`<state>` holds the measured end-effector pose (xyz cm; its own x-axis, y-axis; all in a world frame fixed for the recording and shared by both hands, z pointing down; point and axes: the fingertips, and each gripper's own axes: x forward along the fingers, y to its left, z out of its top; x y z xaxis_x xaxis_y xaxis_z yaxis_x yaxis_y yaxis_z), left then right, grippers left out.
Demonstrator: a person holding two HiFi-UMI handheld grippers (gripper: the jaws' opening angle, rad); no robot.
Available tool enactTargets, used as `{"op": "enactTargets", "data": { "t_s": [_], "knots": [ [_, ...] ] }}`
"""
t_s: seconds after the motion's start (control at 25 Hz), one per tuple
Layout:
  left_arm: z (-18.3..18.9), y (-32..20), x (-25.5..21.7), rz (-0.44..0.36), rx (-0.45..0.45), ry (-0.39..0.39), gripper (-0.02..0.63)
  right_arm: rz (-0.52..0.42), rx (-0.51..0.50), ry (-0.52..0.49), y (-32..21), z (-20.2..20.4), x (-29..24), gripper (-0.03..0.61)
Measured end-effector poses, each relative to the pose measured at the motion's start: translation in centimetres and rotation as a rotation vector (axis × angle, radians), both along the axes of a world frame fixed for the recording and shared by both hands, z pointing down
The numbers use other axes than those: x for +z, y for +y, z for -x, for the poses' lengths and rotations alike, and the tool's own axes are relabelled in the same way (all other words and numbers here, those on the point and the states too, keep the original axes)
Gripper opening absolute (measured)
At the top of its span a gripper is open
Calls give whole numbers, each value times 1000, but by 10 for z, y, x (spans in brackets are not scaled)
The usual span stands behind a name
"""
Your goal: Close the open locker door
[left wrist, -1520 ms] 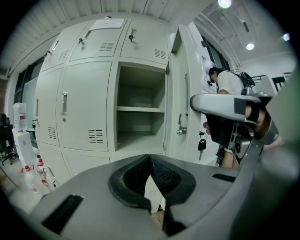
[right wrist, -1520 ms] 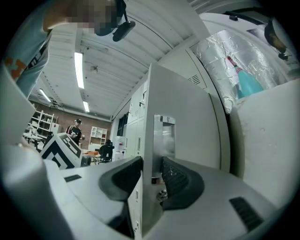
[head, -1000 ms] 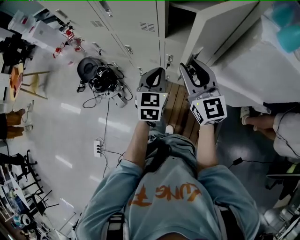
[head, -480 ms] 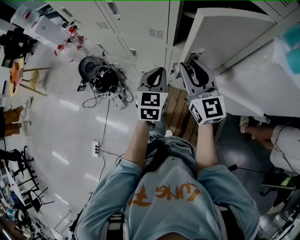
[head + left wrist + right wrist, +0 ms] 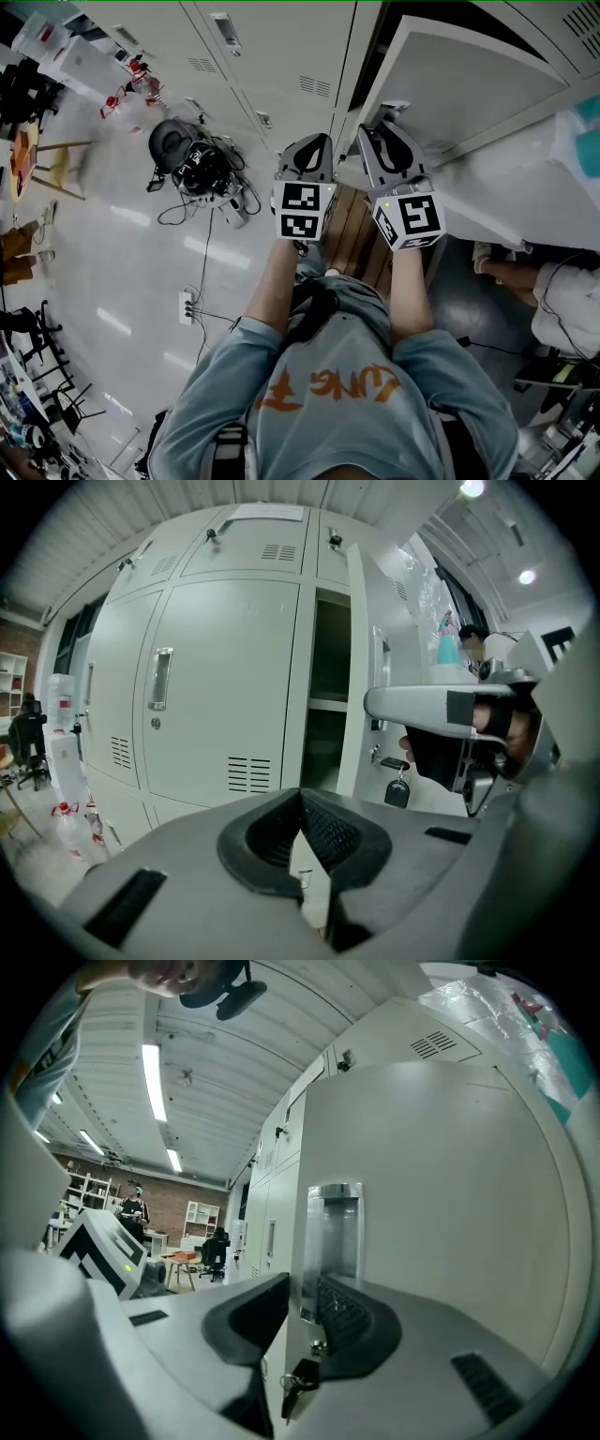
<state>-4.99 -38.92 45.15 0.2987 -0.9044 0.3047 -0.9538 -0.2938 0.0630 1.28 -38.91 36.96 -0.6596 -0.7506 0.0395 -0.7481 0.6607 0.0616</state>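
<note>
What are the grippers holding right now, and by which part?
Left gripper: nothing, jaws apart. Right gripper: its jaws have just been closing around the free edge of the locker door, by the handle recess; whether the pads press yet cannot be told.
</note>
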Motion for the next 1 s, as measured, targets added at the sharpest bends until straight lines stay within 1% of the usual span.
{"op": "enactTargets", "data": {
  "t_s": [0.48, 1.0],
  "knots": [
    [20, -59, -18, -29, 24, 31, 21, 34, 98, 55, -56, 7, 1, 77],
    [10, -104, -35, -72, 115, 29, 21, 45, 226, 79, -100, 5, 2, 60]
  ]
}}
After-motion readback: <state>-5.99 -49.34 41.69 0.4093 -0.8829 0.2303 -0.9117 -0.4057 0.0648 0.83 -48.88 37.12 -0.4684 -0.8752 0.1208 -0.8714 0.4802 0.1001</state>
